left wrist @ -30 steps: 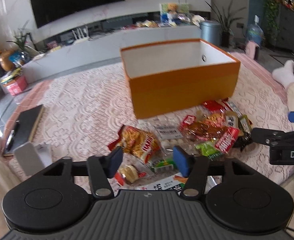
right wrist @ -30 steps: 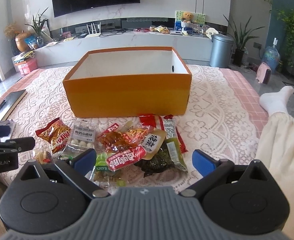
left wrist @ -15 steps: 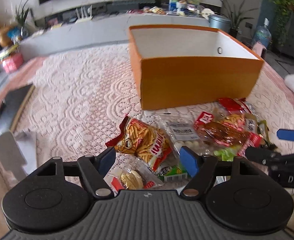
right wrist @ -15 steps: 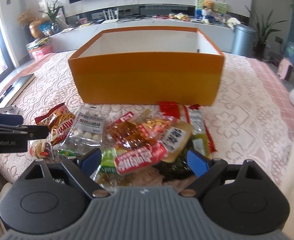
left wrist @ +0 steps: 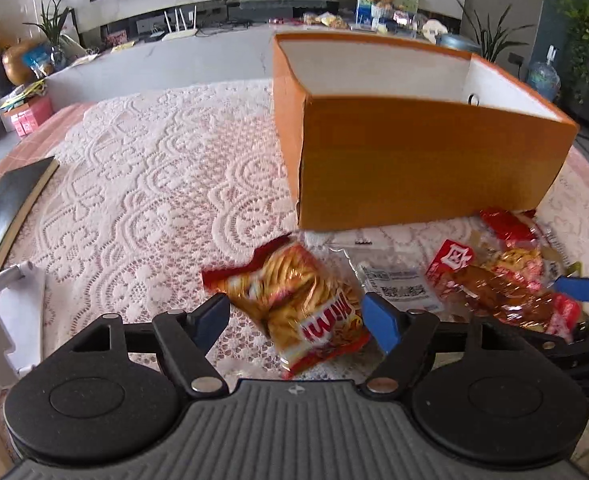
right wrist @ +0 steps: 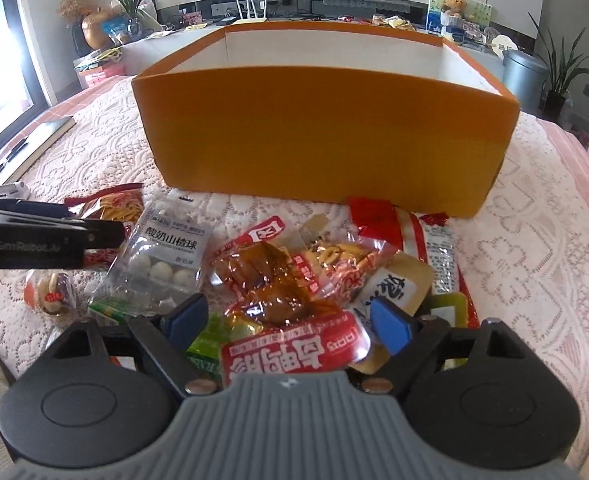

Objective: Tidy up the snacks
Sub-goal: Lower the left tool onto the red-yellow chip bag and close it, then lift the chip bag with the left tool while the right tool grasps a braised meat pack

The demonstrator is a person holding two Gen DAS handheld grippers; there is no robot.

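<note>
Snack packets (right wrist: 278, 280) lay heaped before the orange box (right wrist: 326, 136) — light, crinkly, slippery film; you should pinch a packet's flat middle. Your left gripper (left wrist: 296, 316), just widening, straddled the noodle bag (left wrist: 306, 304); your right gripper (right wrist: 284, 320), narrowing, held nothing.

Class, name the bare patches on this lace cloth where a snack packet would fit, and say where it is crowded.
Free: the lace cloth between the black notebook and the orange box; also right of the box. Crowded: the snack pile before the box.
</note>
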